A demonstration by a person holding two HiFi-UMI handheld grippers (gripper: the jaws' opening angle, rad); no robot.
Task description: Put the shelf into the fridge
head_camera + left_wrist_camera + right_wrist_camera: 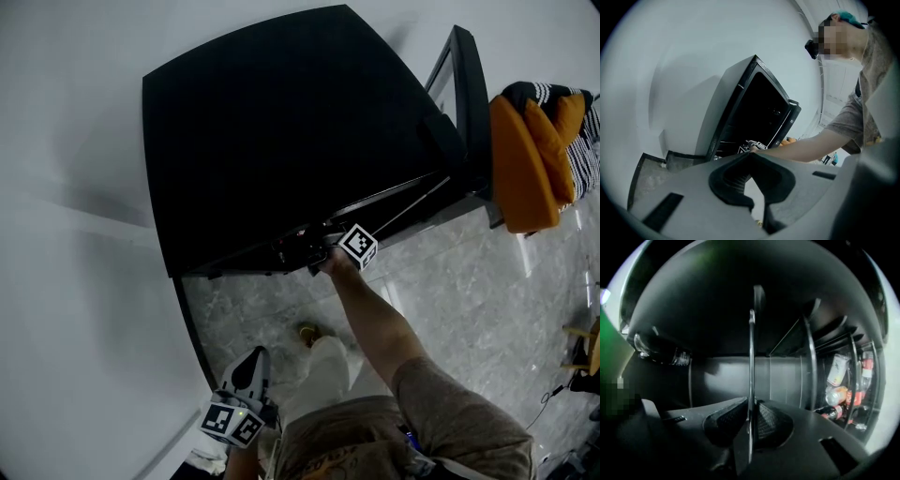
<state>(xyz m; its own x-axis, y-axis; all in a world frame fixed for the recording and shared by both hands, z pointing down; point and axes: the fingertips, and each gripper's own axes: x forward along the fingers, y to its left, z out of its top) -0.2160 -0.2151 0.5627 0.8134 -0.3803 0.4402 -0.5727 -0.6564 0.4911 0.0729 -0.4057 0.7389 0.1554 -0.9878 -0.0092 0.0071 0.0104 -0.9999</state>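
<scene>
Black fridge (281, 131), white wall (75, 141), grey marble floor (450, 281), right gripper (750, 419) clamping shelf (751, 357)

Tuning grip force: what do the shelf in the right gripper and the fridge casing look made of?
Shelf: thin rigid pane seen edge-on, glint along its rim; likely glass or clear plastic, can't tell which. Fridge casing: black, smooth matte, no glare; painted metal or plastic.

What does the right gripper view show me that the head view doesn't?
Right gripper view only: the right gripper with its jaws shut on the shelf's thin edge, inside the fridge, with drinks racked at right. Head view only: the fridge's black top, its open door, and the left gripper low by the person's leg. Both: the right gripper at the fridge's front.
</scene>
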